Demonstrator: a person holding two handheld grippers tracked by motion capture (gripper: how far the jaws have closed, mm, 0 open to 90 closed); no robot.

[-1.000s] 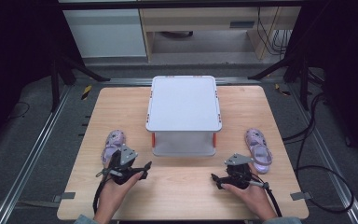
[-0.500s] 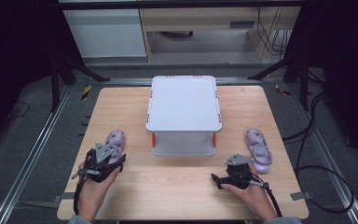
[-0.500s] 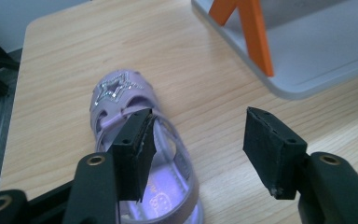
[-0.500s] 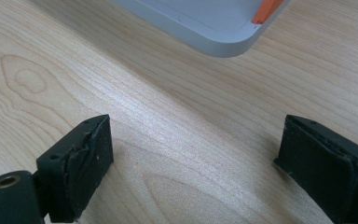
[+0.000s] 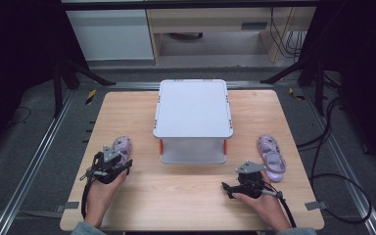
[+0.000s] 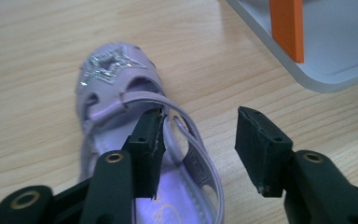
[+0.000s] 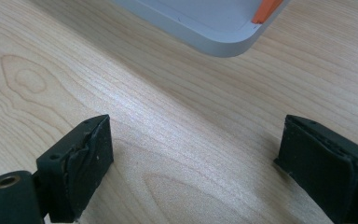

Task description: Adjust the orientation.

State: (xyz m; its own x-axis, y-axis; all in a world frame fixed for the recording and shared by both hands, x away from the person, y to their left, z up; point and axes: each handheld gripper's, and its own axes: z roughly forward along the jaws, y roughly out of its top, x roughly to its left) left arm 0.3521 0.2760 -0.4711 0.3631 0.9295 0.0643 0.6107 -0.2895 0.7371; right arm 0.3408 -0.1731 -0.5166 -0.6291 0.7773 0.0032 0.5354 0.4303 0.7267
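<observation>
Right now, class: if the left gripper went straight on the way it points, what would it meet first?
Probably the purple sandal: the left gripper, jaws open and just closing, is over its ankle strap. Depth is unclear.

- The counter (image 5: 191, 196) is lit evenly from above in the high view, while the floor around it is left dark.
- A soft shadow is cast under the grey box (image 5: 193, 108).
- A pale sheen is seen on the wood in the right gripper view.
- The nearest jaw parts are rendered slightly soft in both gripper views.
- The sandal (image 6: 116, 93) is shown sharply.
</observation>
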